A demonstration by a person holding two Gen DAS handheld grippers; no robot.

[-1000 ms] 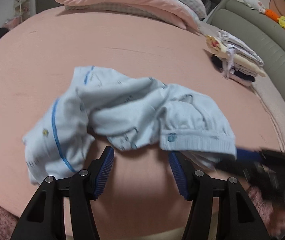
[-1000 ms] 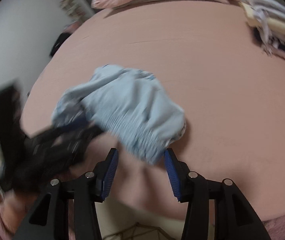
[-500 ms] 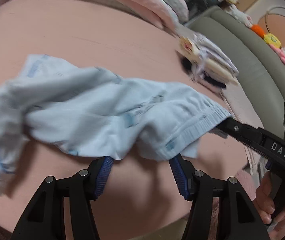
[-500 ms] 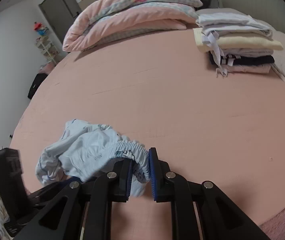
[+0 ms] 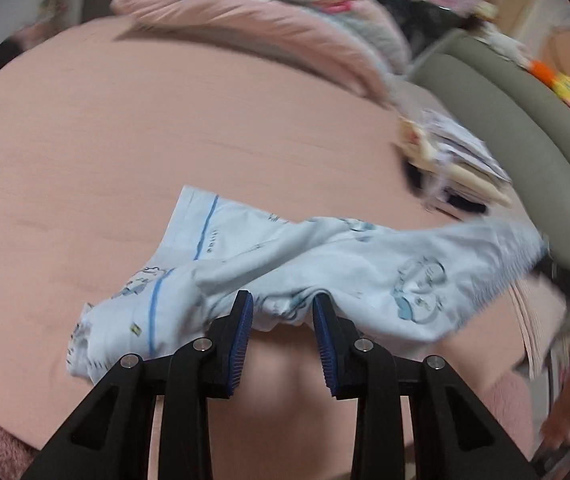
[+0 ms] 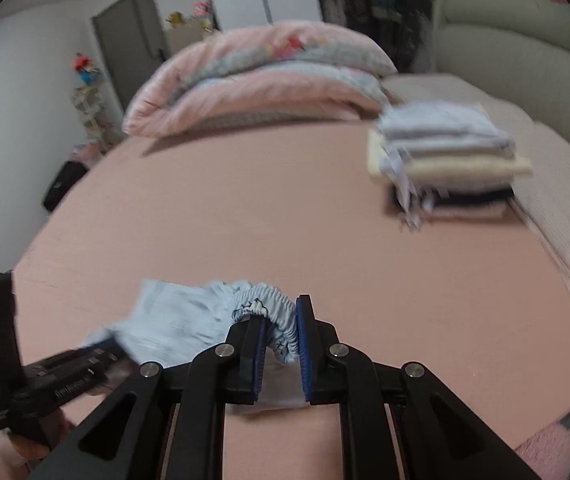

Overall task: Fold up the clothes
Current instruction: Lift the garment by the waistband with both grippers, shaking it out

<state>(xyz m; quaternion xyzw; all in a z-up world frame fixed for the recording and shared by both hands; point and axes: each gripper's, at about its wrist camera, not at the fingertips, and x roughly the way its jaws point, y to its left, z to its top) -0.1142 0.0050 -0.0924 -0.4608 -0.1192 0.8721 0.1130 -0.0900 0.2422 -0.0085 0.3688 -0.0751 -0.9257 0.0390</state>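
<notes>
Light blue child's trousers (image 5: pixel 325 264) with blue piping and cartoon prints lie crumpled across the pink bed sheet (image 5: pixel 125 140). My left gripper (image 5: pixel 282 312) is closing, and a fold of the trousers' lower edge sits between its blue pads without being clearly pinched. My right gripper (image 6: pixel 279 336) is shut on the gathered elastic waistband (image 6: pixel 269 304) and holds it off the sheet. In the right wrist view the left gripper (image 6: pixel 101 346) reaches in from the lower left to the trousers (image 6: pixel 181 320). The right gripper's tip shows only as a dark blur at the right of the left wrist view.
A stack of folded clothes (image 6: pixel 445 160) stands at the bed's right side. A rolled pink quilt (image 6: pixel 261 80) lies across the far end. A grey-green padded headboard (image 5: pixel 525 128) curves along the right. A person's hand (image 5: pixel 565 412) shows at the lower right.
The right gripper shut on the waistband and lifted it, tilting up toward the room. The left gripper's jaws narrowed around the trousers' lower edge, and the garment stretched out between the two.
</notes>
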